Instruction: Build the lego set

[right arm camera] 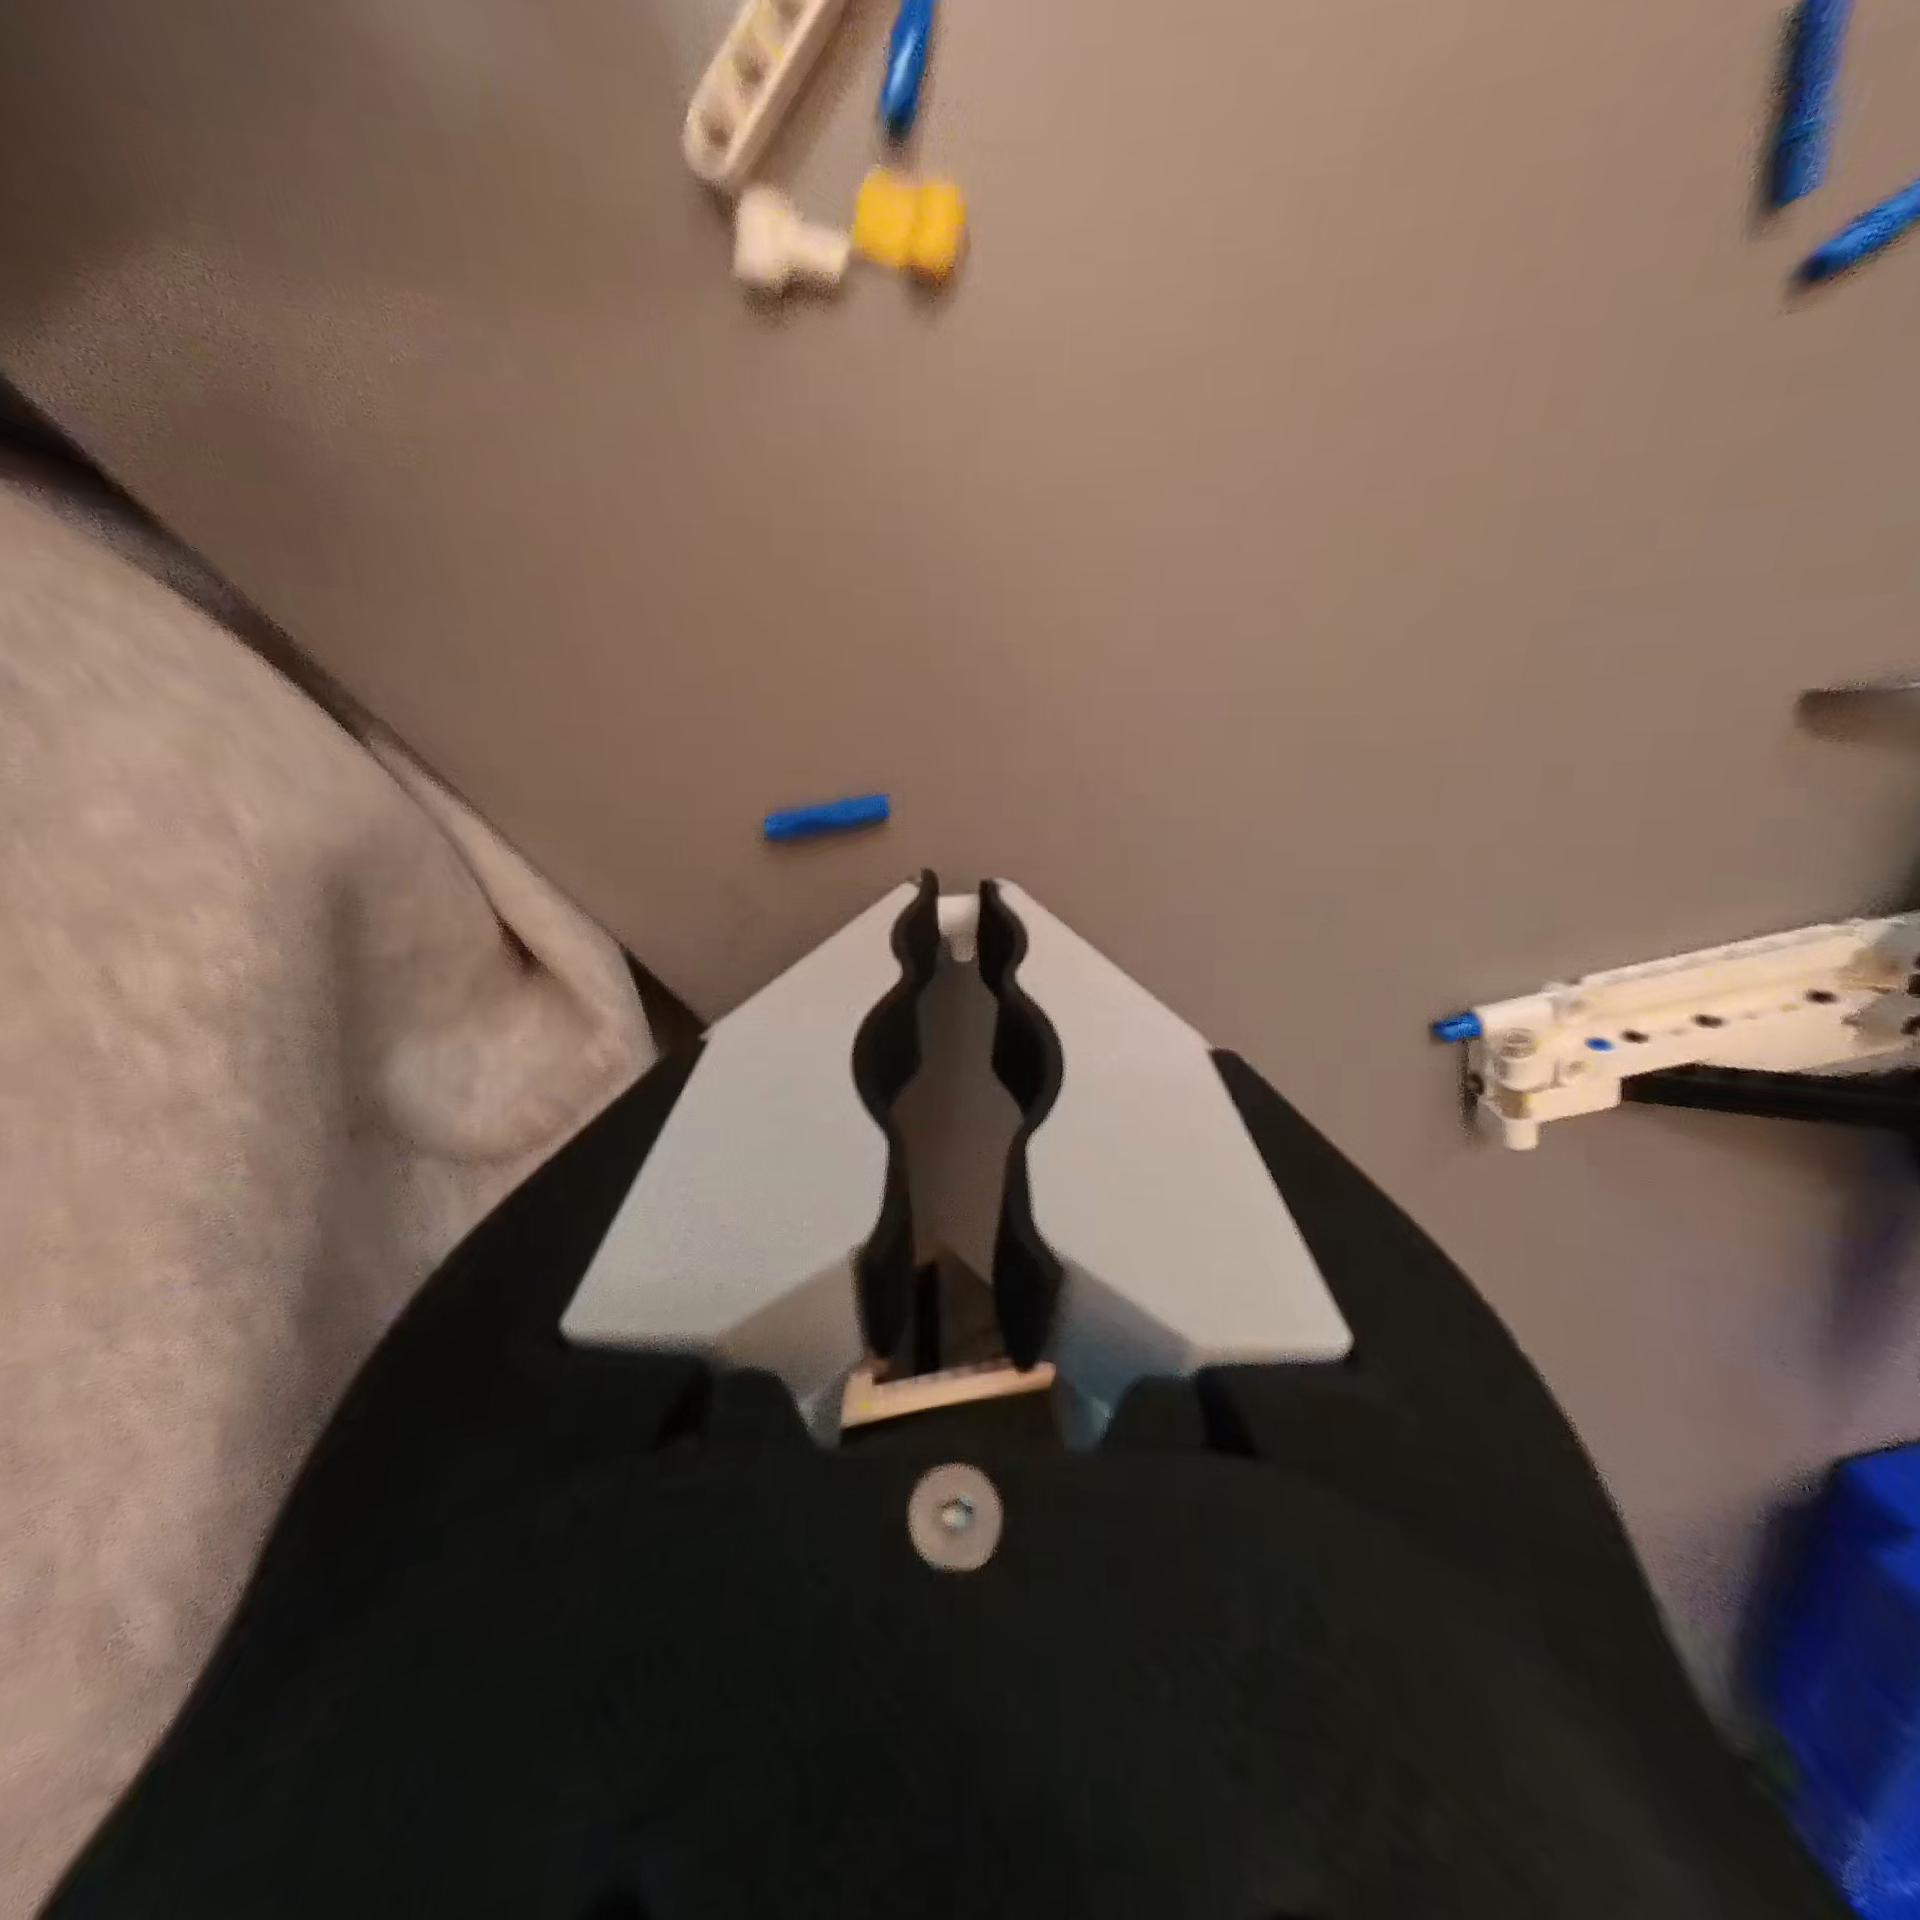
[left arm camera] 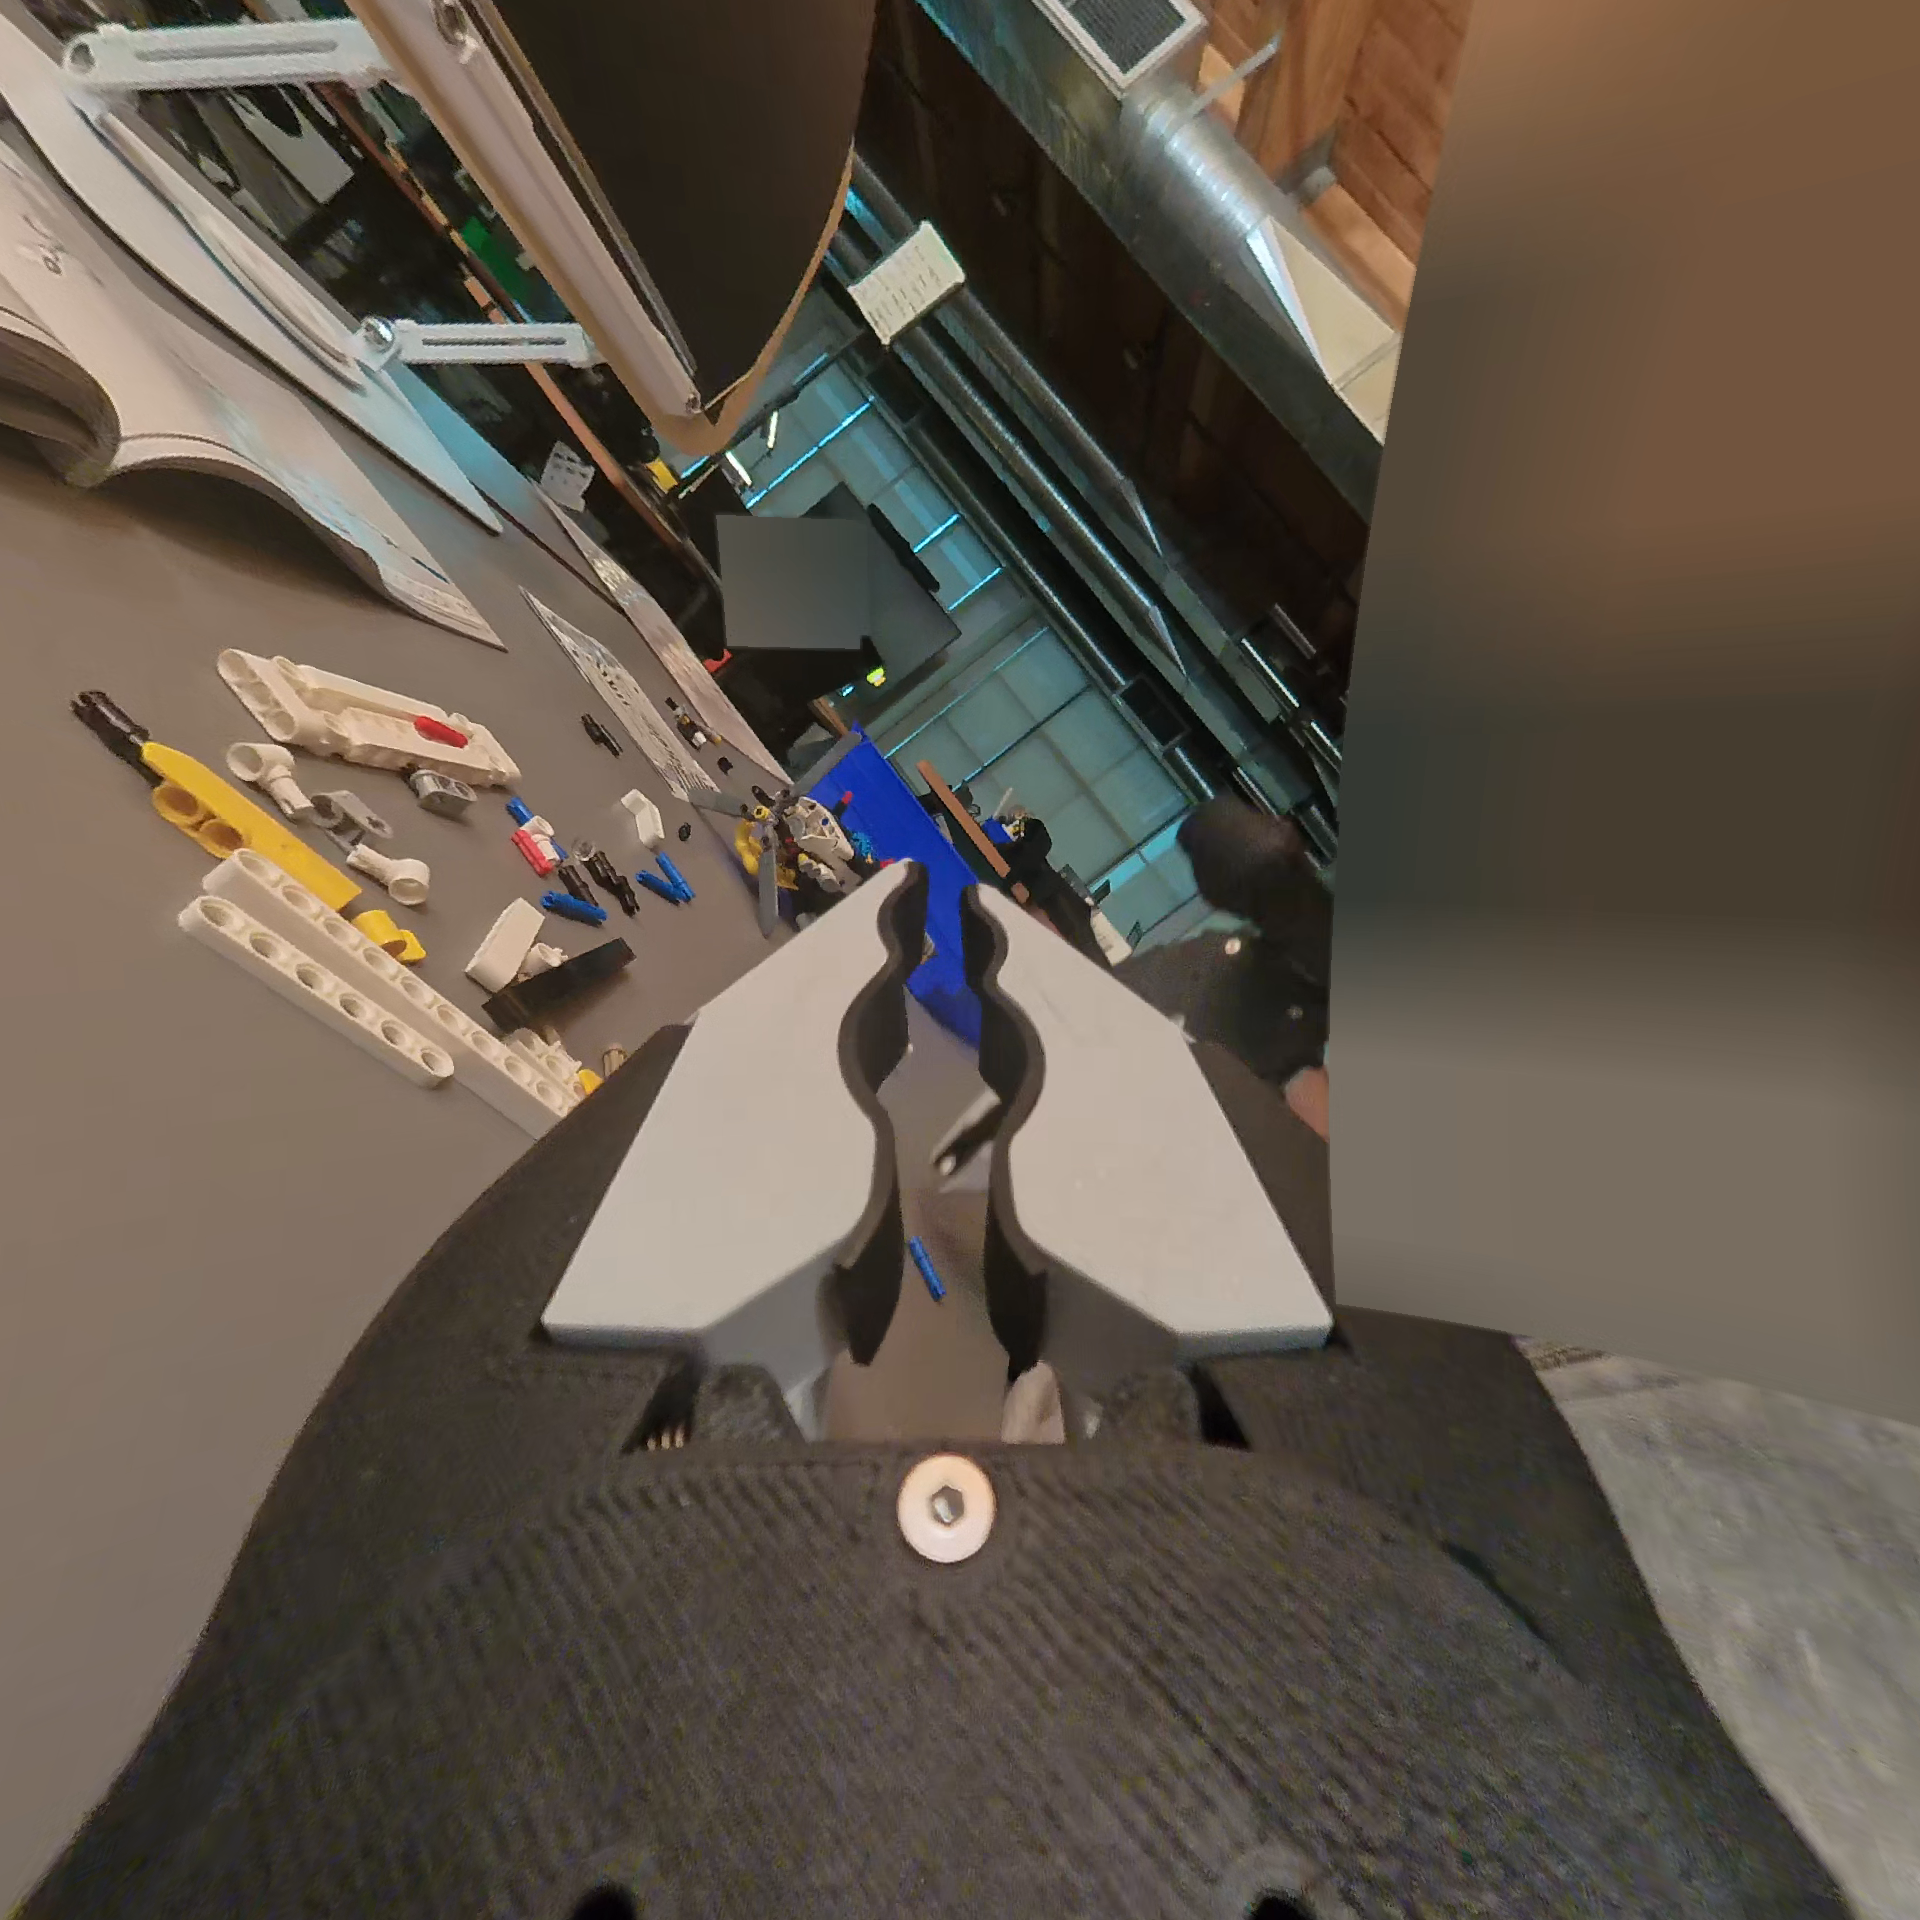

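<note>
Grey table (left arm camera: 208, 1195) in a workshop; left view: loose parts (left arm camera: 343, 831) lie far left, left gripper (left arm camera: 943, 894) narrowly apart, empty; right view: right gripper (right arm camera: 958, 902) pinches a small white piece (right arm camera: 958, 928), blue pin (right arm camera: 826, 817) just beyond, white assembly (right arm camera: 1683, 1023) right.

You work at a matte grey table (left arm camera: 156, 1195) whose bare top fills the right wrist view. Beyond its far edge you look into a workshop hall: a wall of large teal-lit glazed panels (left arm camera: 1039, 727), a ribbed silver ventilation duct (left arm camera: 1195, 177) with a vent grille (left arm camera: 1122, 31) beside it, and a patch of brick wall (left arm camera: 1340, 114). A blue bin (left arm camera: 894, 810) stands past the table.
</note>
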{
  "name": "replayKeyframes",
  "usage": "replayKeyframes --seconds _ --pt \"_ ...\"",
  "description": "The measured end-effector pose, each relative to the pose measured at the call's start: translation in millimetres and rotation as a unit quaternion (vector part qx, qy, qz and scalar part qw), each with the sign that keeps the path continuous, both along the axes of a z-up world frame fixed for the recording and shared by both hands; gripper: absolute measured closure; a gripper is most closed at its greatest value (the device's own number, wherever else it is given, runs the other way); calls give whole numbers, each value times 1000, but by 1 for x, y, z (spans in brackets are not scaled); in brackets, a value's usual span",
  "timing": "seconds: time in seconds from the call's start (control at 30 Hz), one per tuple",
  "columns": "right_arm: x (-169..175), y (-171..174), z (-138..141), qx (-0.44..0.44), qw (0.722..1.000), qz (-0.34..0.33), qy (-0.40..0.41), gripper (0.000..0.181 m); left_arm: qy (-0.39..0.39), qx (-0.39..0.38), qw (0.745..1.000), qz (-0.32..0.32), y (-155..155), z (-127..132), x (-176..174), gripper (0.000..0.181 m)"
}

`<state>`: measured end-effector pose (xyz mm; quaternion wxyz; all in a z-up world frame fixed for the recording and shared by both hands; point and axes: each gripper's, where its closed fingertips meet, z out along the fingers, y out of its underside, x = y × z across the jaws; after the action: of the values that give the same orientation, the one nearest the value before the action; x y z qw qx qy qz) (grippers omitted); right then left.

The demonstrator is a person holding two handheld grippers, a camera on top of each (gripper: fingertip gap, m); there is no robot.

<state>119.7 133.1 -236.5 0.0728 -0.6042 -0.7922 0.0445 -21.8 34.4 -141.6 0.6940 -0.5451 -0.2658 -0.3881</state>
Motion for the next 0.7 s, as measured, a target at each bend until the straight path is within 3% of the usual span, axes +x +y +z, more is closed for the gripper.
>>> replayKeyframes --seconds 0.2,0.3,0.43,0.57,0.7 --pt "-32 38 58 -62 977 -100 178 174 13 16 1000 0 -6 6 3 177" --pt "-22 47 81 -102 952 -142 252 174 45 11 999 -1 -4 8 11 175" --pt "5 60 99 -98 935 -147 308 175 86 3 996 -4 0 9 23 171" --pt "39 81 97 -96 923 -159 337 175 143 -23 989 1 7 6 35 167" --pt "77 122 54 -79 927 -200 307 175 190 -43 981 6 15 6 48 167"
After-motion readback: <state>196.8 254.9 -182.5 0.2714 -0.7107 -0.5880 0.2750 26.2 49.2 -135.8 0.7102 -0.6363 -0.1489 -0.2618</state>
